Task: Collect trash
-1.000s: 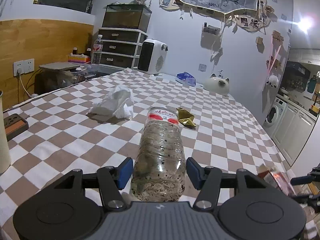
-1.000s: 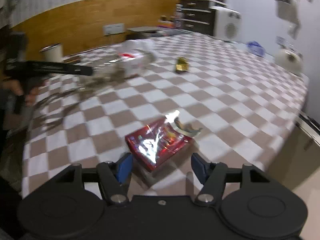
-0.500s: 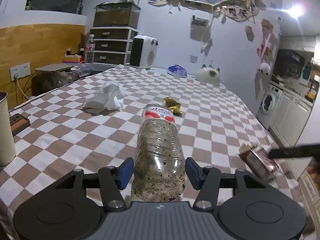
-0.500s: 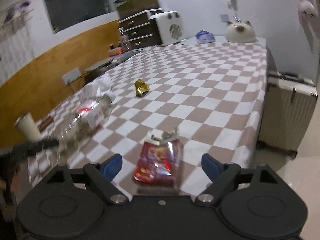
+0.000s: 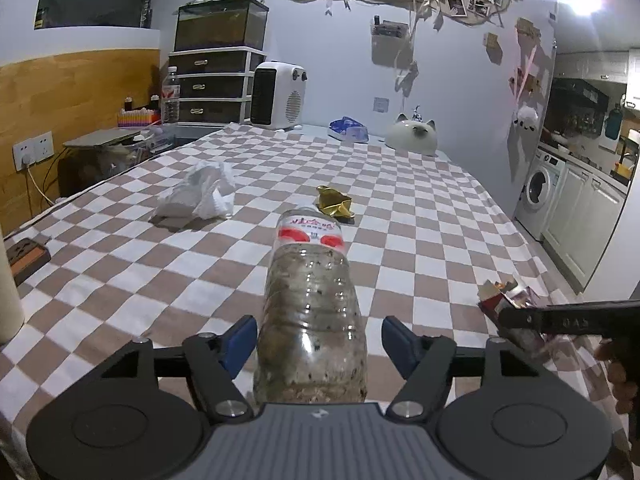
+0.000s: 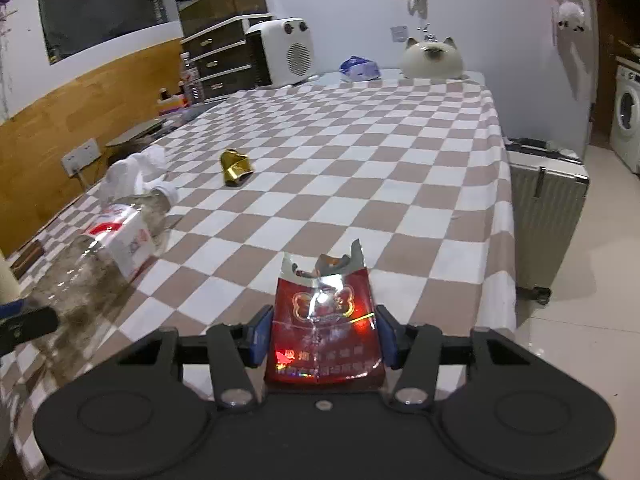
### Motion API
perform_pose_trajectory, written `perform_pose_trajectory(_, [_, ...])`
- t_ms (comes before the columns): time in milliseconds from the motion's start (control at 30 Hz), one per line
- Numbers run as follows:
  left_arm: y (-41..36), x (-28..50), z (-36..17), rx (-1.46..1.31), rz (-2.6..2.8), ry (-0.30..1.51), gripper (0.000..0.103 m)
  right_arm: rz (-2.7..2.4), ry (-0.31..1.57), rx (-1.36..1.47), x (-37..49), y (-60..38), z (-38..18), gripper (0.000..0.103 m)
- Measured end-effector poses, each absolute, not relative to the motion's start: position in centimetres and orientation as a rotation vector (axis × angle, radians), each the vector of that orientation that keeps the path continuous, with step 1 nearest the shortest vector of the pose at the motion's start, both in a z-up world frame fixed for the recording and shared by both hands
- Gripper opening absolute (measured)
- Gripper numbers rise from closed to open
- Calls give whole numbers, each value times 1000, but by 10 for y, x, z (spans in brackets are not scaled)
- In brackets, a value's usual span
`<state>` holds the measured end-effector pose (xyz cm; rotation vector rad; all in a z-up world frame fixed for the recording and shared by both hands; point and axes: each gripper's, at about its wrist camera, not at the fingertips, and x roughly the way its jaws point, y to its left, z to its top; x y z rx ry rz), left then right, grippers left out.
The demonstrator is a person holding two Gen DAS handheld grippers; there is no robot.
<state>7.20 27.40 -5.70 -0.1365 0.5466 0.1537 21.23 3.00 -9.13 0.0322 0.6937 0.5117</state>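
Note:
A clear plastic bottle with a red-and-white label lies along the checkered tablecloth between the fingers of my left gripper. Those jaws are opening: the left pad is at the bottle's side and a gap shows at the right pad. My right gripper is closing on a torn red foil packet, and both pads touch its edges. The left wrist view shows that packet at the table's right edge. Farther back lie a crumpled gold wrapper and a crumpled white tissue.
At the table's far end stand a white heater, a blue packet and a white cat-shaped object. A power strip lies at the left edge. A pale suitcase stands on the floor beside the table's right edge.
The right gripper rolled upright, spread wide around the red packet, then closed onto its edges. The left gripper's fingers have moved apart from the bottle, which had been gripped.

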Motion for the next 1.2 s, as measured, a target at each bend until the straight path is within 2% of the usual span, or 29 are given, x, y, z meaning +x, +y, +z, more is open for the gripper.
perform_pose_trajectory(267, [273,88,-65,-134,217,582,70,535,685,-38,200,34,-90,53])
perform_pose_trajectory(300, [273,88,-66,-135,223,582,68,538,683,-48,200,36,-90,53])
perform_pose_trajectory(333, [273,87,-66,-134,230,579,61,542,683,-52,199,37,-90,53])
perform_pose_trajectory(733, [267,74,-68,-176,223,529,60,590,684,-67,193,31,-86,52])
perform_pose_trajectory(1200, [225,59,-41,-137,177,457,60,571,597,-32,173,-6,-58,52])
